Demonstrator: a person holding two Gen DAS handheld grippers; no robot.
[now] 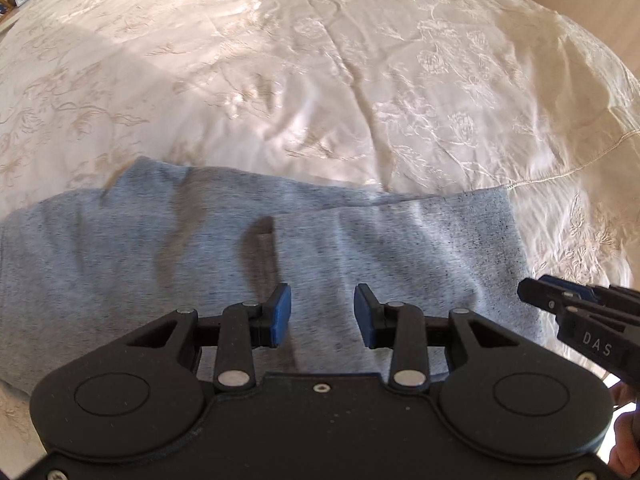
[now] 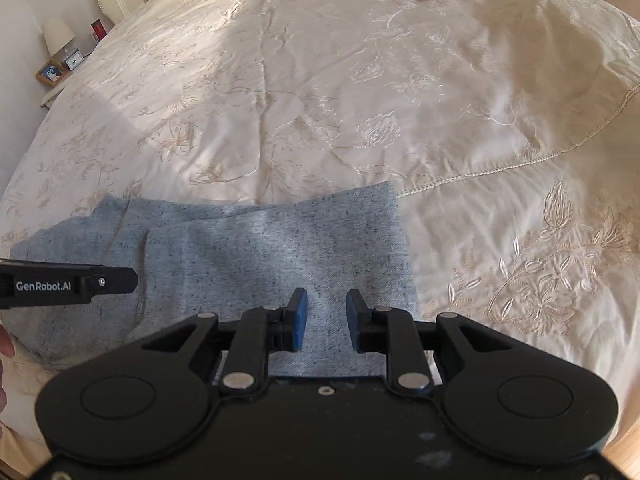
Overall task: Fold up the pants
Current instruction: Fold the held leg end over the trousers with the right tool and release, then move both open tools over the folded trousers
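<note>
Folded grey pants (image 1: 280,248) lie on the bedspread (image 1: 320,80) near its front edge. Left gripper (image 1: 322,314) and right gripper (image 2: 326,318) hover above them, seemingly clear, both parted and empty.

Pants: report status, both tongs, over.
Left tongs open, empty, over the pants. Right tongs open, empty, over the same cloth. Pants folded, flat on the bedspread. Nothing in the way.
</note>
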